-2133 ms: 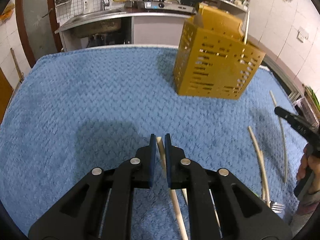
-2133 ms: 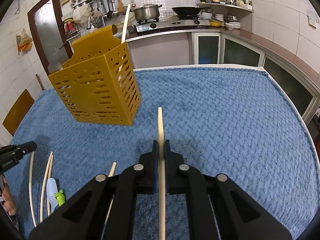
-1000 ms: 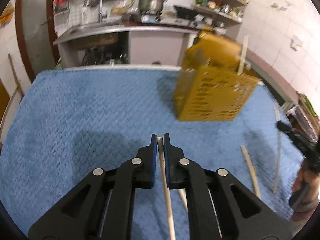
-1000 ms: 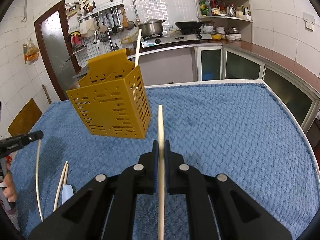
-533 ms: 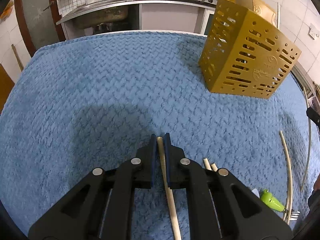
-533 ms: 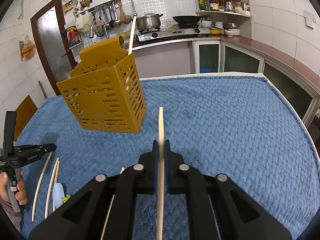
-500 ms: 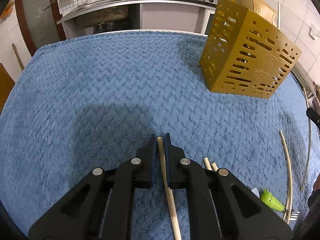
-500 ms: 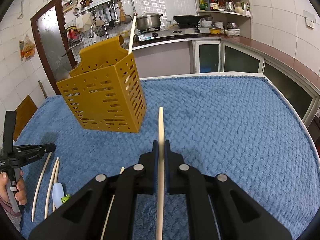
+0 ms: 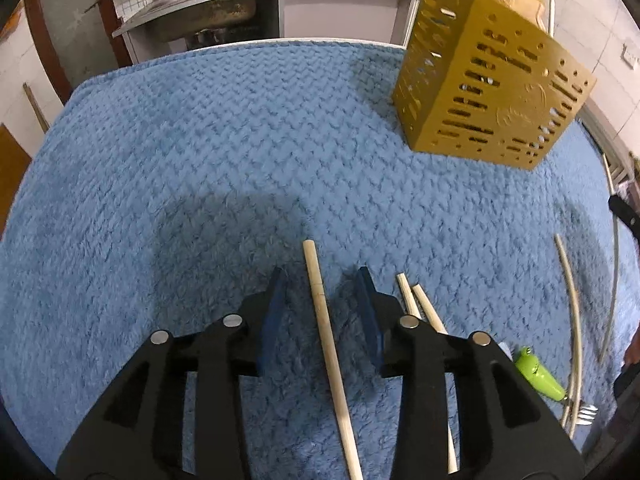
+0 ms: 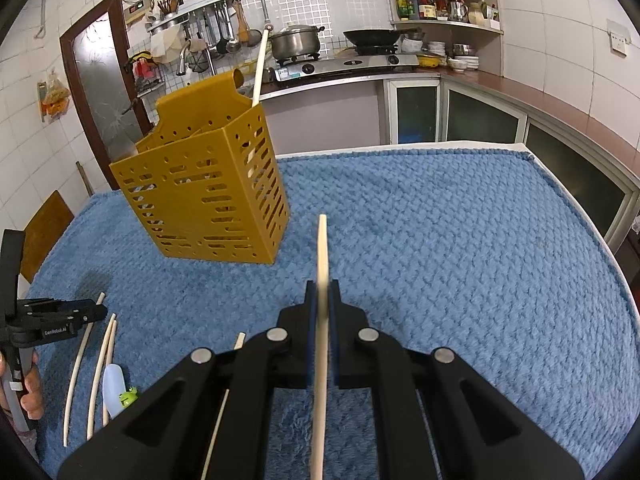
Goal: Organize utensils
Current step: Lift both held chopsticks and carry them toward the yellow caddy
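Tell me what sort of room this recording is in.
A home kitchen, most likely: a gas stove carrying a pot and wok, hanging ladles, and a shelf of bottles.

Left gripper (image 9: pixel 322 290) low over towel, jaws spread wide. Right gripper (image 10: pixel 323 300) raised, jaws clamped tight on chopstick (image 10: pixel 322 280).

1. One yellow slotted holder (image 10: pixel 208 200) stood there.
2. Three wooden chopsticks (image 9: pixel 320 312) lay on one blue cloth (image 9: pixel 200 160); a fourth chopstick (image 10: pixel 322 248) made four.
3. Three thin pale sticks (image 10: pixel 78 364) lay flat, and one more stick (image 10: pixel 259 72) stood in the holder.
4. One frog-topped utensil (image 9: pixel 536 372) lay there.
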{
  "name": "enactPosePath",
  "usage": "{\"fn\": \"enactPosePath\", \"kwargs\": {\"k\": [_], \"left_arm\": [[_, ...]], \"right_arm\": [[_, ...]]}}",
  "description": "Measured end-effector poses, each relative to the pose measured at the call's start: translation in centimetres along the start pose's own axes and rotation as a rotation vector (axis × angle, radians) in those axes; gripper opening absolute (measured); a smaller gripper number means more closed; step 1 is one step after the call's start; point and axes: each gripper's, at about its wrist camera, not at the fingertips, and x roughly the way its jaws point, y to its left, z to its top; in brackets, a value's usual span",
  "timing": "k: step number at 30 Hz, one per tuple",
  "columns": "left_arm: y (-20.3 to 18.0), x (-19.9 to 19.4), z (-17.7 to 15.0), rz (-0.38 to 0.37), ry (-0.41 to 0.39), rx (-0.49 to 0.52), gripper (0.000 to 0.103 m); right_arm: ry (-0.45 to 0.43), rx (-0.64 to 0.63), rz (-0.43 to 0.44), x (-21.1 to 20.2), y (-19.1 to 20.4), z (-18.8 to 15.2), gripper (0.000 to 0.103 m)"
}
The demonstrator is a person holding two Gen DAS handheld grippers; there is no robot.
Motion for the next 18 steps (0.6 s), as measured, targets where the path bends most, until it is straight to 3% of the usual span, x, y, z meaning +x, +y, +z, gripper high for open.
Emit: {"fn": "enactPosePath", "kwargs": {"k": [8, 14, 18], "left_arm": [[0.0, -0.1, 0.4, 0.018, 0.001, 0.007, 0.007], [0.2, -0.6, 1.0, -0.004, -0.019, -0.004, 0.004], [0.3, -3.1, 1.8, -0.032, -0.098, -0.022, 0.004]], "right_arm": [[0.004, -0.008, 0.0, 0.1, 0.3, 0.0, 0.006], [-0.002, 0.001, 0.004, -0.2, 0.3, 0.0, 0.006], [-0.023, 0.015, 0.015, -1.2, 0.1, 0.5, 0.006]]}}
